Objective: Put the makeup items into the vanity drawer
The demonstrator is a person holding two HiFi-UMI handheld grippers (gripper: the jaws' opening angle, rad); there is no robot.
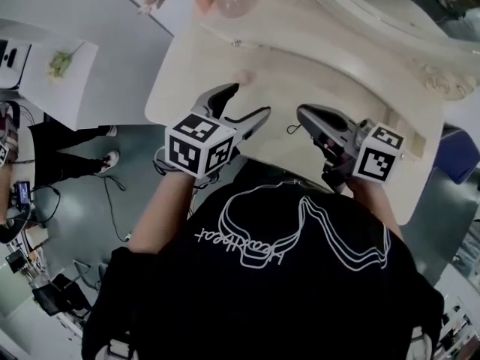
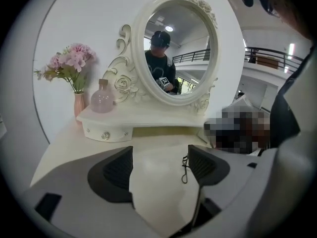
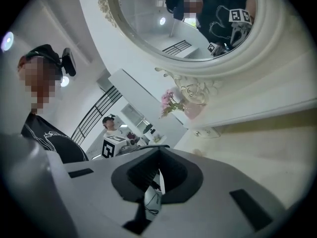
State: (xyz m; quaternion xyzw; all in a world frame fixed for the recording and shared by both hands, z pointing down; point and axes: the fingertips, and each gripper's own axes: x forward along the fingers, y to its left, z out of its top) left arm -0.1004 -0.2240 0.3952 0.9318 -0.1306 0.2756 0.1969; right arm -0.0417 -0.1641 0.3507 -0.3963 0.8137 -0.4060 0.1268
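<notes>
Jaws of our left tongs stand wide apart, gripping nothing. A thin black wire makeup tool lies flat on the cream vanity top between our two tongs, just beside the left tongs' right jaw, with neither pad pressing it. Our right tongs are clenched together and empty, their tip just beside that tool. A small pinkish item sits farther off, beyond the left tongs
</notes>
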